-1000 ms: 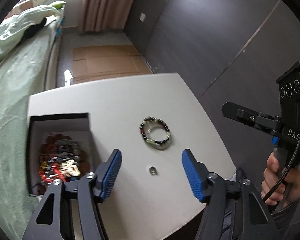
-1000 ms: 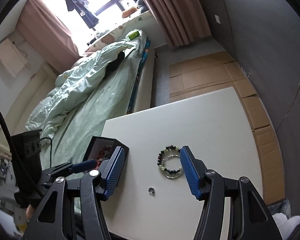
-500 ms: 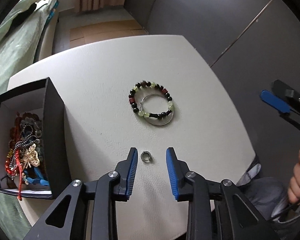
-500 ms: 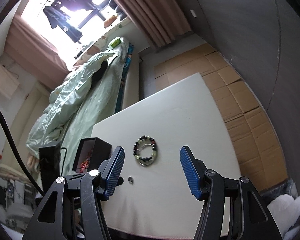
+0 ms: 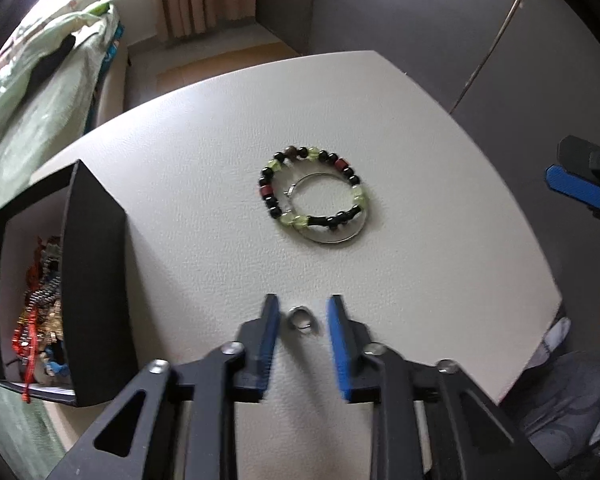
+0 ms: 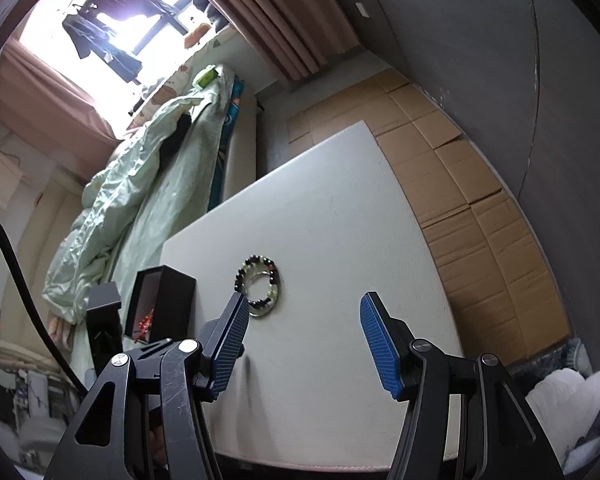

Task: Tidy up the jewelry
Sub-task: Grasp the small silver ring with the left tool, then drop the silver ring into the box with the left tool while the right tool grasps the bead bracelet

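A small silver ring [image 5: 302, 319] lies on the white table [image 5: 420, 160] between the blue pads of my left gripper [image 5: 303, 312]. The jaws stand narrowly open, with a gap on each side of the ring. A beaded bracelet [image 5: 312, 188] of black, green and red beads lies over a thin silver hoop [image 5: 332, 236] further out; it also shows in the right wrist view [image 6: 259, 289]. A black jewelry box [image 5: 88, 280] with tangled jewelry stands at the left. My right gripper [image 6: 302, 320] is wide open and empty, raised above the table's near side.
The table's edge [image 5: 532, 344] runs close on the right. A bed with green bedding [image 6: 148, 184] lies beyond the table's left side. Flattened cardboard [image 6: 460, 200] covers the floor by the dark wall. The box also shows in the right wrist view [image 6: 164, 300].
My left gripper came down toward the table and narrowed its jaws around the small ring. My right gripper rose and drew back, still wide open.
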Demonstrator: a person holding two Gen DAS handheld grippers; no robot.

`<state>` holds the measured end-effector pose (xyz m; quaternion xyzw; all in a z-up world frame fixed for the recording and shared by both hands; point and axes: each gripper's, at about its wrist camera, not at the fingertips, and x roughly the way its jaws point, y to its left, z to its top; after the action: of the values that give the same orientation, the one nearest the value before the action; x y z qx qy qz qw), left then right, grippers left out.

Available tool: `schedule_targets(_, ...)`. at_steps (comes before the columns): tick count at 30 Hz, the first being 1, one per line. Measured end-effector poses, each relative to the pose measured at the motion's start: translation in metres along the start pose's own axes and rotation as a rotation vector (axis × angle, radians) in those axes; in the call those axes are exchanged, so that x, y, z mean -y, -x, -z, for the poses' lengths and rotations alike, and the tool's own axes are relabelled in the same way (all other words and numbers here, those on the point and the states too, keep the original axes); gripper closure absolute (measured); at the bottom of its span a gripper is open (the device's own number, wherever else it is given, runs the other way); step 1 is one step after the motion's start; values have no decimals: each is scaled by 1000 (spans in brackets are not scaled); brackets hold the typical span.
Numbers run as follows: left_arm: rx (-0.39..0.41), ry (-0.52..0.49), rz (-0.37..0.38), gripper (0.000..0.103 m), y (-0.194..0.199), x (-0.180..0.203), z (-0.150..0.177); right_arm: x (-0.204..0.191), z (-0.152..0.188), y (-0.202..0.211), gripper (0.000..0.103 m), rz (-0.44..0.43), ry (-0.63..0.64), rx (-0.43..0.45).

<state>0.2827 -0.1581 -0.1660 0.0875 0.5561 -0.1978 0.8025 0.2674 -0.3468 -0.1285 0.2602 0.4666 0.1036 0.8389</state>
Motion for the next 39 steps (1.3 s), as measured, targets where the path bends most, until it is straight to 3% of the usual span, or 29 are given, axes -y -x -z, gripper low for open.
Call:
schedule_targets(5,-27,57,73,90,3,-10,0,-5,3,-10,45,13,18,-26)
schedule_targets(12,19,90,134,90,23,-25,-10,-14,4,-22,45,26,35,-47)
schedule_targets(21,100,132,154,90,47,-48,-24,-32,3,-51,46,39,80,-63)
schedule_targets(39,182,257,175,90,73,-117,-31,-53,-16,-123,64,148,139,-126)
